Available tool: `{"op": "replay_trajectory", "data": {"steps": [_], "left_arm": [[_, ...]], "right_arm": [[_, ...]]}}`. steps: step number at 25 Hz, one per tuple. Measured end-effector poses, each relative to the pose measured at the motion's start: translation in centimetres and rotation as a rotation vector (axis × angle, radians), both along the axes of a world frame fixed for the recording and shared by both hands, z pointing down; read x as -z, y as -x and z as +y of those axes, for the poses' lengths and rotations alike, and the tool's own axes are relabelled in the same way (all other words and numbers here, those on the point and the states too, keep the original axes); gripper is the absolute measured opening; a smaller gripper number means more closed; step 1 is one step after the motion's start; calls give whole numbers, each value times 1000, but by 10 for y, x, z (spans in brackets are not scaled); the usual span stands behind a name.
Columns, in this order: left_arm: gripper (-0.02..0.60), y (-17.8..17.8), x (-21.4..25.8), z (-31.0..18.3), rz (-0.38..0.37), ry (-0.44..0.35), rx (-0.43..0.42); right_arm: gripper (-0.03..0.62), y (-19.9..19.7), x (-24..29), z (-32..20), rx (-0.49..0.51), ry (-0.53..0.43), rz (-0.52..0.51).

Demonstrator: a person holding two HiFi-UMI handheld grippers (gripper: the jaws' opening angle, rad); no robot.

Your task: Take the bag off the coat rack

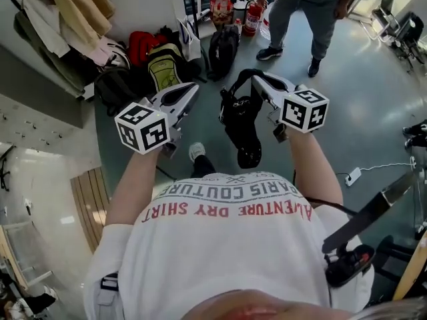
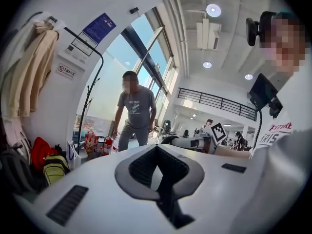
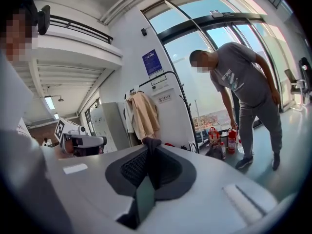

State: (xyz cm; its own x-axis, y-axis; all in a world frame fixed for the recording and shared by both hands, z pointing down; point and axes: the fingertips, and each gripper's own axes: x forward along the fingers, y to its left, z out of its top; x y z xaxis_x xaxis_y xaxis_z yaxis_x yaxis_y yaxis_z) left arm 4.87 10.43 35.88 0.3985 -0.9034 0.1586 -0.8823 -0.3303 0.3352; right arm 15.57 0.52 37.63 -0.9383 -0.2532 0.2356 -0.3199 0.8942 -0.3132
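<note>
A black bag (image 1: 241, 122) hangs in the air below my right gripper (image 1: 257, 80), over the grey floor in front of me. That gripper is shut on the bag's dark strap (image 3: 151, 143), which pokes up between its jaws in the right gripper view. My left gripper (image 1: 189, 89) is held level beside it, to the bag's left. Its jaws are shut with nothing between them (image 2: 156, 150). The black coat rack (image 3: 178, 89) stands ahead by the white wall, with a beige coat (image 3: 141, 113) hanging beside it. The bag is clear of the rack.
A person in a grey shirt (image 1: 303, 12) stands ahead near a fire extinguisher (image 1: 252, 17). Several bags lie on the floor by the wall, among them a yellow-green backpack (image 1: 163, 69) and a black backpack (image 1: 223, 49). A power strip (image 1: 352, 176) lies on the right.
</note>
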Motion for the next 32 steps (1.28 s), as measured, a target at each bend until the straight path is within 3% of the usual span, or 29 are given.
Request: {"op": "replay_trajectory", "data": {"steps": [6,14,24,32], "left_arm": [[3,-38,2,39,14,-9,-13],[3,-79,2,61,-20,4,-88],[3,-112,9,81,-41,-10,-109],[3,-108,10,90,-32,-24,-92]], "right_arm": [[12,-55,10,61,19,-19,7],[12,-88,6,116,51,6,13],[12,-107,13,146,48,-14,-42],[12,-100,21,147,49,-26,-60]]}}
